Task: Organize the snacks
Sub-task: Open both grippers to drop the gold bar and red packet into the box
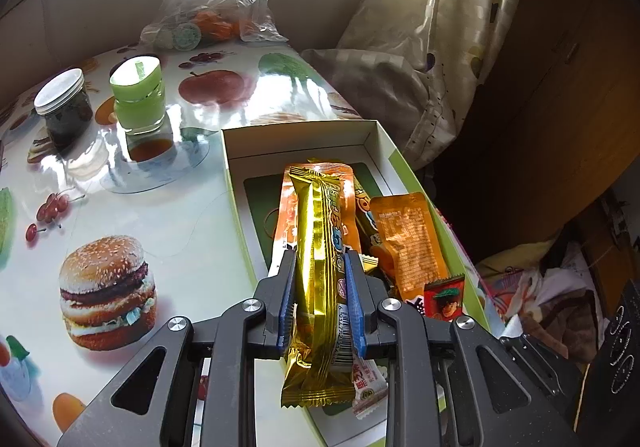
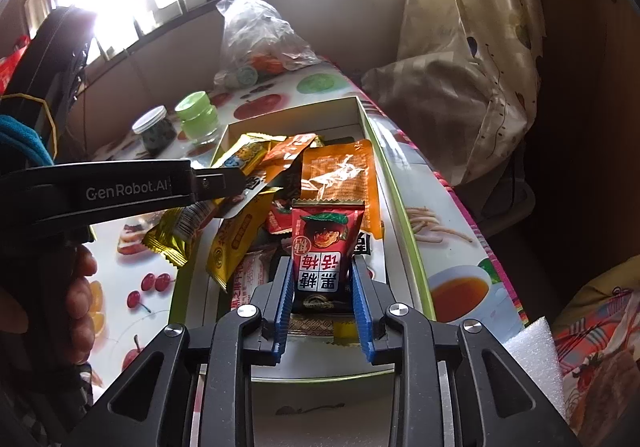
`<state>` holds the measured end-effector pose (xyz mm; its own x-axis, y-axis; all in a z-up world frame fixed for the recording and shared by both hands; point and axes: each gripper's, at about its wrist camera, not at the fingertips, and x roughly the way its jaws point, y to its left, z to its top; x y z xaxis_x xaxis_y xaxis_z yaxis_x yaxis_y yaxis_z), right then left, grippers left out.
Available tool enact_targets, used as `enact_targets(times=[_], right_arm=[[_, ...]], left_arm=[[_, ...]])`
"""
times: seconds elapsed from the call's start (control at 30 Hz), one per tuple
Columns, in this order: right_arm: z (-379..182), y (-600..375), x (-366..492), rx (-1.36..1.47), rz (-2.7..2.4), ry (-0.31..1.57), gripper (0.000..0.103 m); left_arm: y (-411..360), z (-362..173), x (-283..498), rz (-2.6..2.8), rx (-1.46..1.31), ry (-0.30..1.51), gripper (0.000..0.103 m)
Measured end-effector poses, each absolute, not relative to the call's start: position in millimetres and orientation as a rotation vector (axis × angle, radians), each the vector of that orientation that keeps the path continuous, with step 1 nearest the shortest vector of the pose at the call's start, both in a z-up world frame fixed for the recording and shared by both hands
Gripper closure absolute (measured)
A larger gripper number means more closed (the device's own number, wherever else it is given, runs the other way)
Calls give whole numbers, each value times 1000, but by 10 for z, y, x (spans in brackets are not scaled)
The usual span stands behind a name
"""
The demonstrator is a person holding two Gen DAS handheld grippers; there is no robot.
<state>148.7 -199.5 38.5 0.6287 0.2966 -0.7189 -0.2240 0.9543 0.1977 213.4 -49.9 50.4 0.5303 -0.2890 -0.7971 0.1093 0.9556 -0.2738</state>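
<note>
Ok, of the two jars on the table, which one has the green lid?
The clear glass jar nearer the white box, capped with a lime green lid. The other jar, farther from the box, holds something dark under a white lid.

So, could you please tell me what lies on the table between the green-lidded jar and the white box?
Nothing stands there: in the left wrist view, only bare glossy tablecloth separates the green-lidded jar from the white box.
</note>
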Motion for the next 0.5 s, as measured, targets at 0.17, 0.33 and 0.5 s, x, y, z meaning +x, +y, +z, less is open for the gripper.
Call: enact_targets(times=[0.17, 0.33, 0.5], right_arm=[[387, -1983, 1472, 90, 299, 841, 71], [386, -1982, 1449, 84, 287, 840, 67], [406, -1987, 1424, 74, 276, 831, 62]], left_arm=[[-501, 506, 2117, -249, -207, 980, 69], [-497, 509, 2081, -239, -199, 977, 66], [-480, 543, 2047, -239, -201, 964, 65]])
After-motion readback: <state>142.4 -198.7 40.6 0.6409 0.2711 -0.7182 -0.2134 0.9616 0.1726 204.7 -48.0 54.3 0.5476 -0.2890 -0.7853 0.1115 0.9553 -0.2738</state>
